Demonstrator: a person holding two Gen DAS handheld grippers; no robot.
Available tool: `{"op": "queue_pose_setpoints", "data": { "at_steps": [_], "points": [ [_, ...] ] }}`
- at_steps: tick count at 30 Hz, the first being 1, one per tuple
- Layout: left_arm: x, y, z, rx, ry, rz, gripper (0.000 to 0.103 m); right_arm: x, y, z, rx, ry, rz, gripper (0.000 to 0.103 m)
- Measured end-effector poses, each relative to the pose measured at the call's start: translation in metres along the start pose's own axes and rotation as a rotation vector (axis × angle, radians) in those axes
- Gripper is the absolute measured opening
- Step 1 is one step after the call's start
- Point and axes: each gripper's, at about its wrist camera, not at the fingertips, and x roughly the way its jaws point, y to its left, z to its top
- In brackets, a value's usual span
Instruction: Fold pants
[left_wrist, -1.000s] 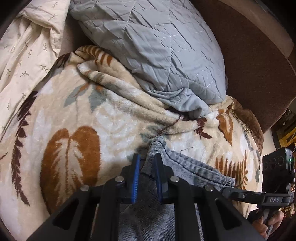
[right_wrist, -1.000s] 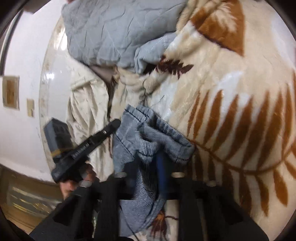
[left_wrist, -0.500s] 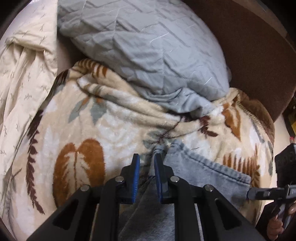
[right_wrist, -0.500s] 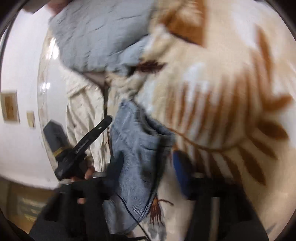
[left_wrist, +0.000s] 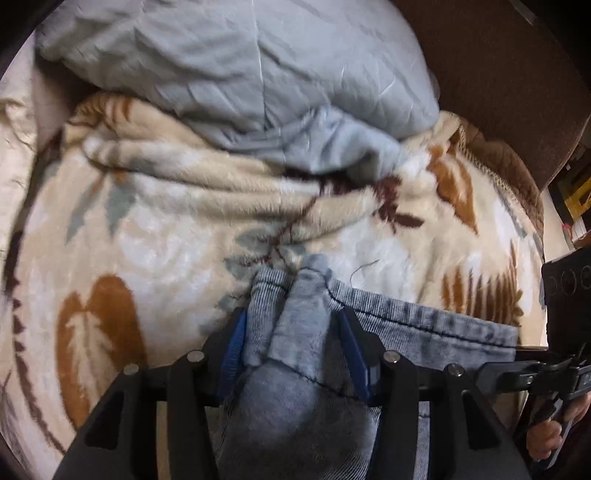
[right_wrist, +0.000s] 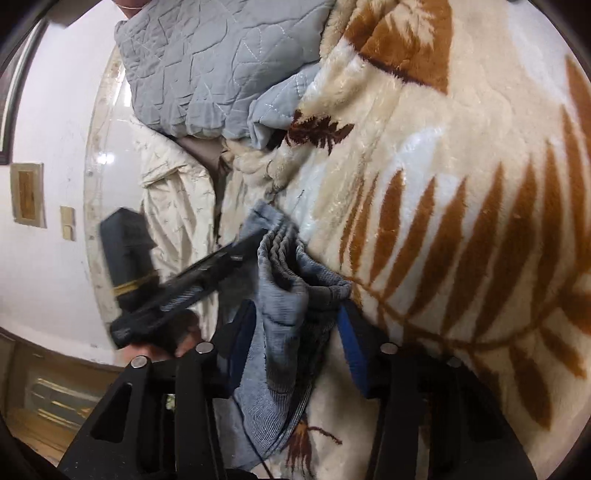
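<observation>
1. In the left wrist view, our left tongs (left_wrist: 293, 347) have just been opening; the blue pads (left_wrist: 233, 345) now stand apart on either side of a bunched corner of the grey denim pants (left_wrist: 295, 317), and the right-hand pad sits clear of the cloth, so the grip looks released.
2. Left of these tongs lies the cream blanket (left_wrist: 147, 229) with brown leaf prints, covering the bed.
3. Ahead of the tongs, beyond the blanket's folds, a grey quilted pillow (left_wrist: 240, 62) rests against a brown headboard (left_wrist: 498, 66).
4. To the right of the left tongs, the pants' stitched hem (left_wrist: 424, 321) runs along the blanket toward the other tool and the hand (left_wrist: 546, 439) that grips it.
5. In the right wrist view, the left tool (right_wrist: 177, 291) reaches in from the left, its tip at the pants' pleated edge (right_wrist: 277, 240).
6. Our right tongs (right_wrist: 295, 343) have just been closing; the pants (right_wrist: 288, 306) hang between the pads, yet a gap shows beside the right-hand pad (right_wrist: 351, 343), so they are not clamped.
7. Right of these tongs spreads the blanket (right_wrist: 461, 184).
</observation>
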Motion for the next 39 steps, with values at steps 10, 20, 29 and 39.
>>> {"op": "queue_pose_setpoints", "data": {
  "at_steps": [10, 20, 29, 39],
  "points": [
    [-0.006, 0.022, -0.005, -0.122, -0.092, -0.184, 0.018, -0.004, 0.006, -0.001, -0.045, 0.012, 0.035, 0.018],
    [-0.101, 0.029, -0.029, -0.134, -0.318, -0.237, 0.017, -0.023, 0.071, -0.026, -0.239, -0.052, 0.155, 0.018],
    [-0.179, 0.066, -0.107, -0.159, -0.443, -0.229, 0.017, -0.001, 0.137, -0.084, -0.460, 0.057, 0.264, 0.018],
    [-0.170, 0.140, -0.228, -0.425, -0.420, -0.117, 0.027, 0.097, 0.150, -0.156, -0.454, 0.363, 0.184, 0.025]
  ]
}}
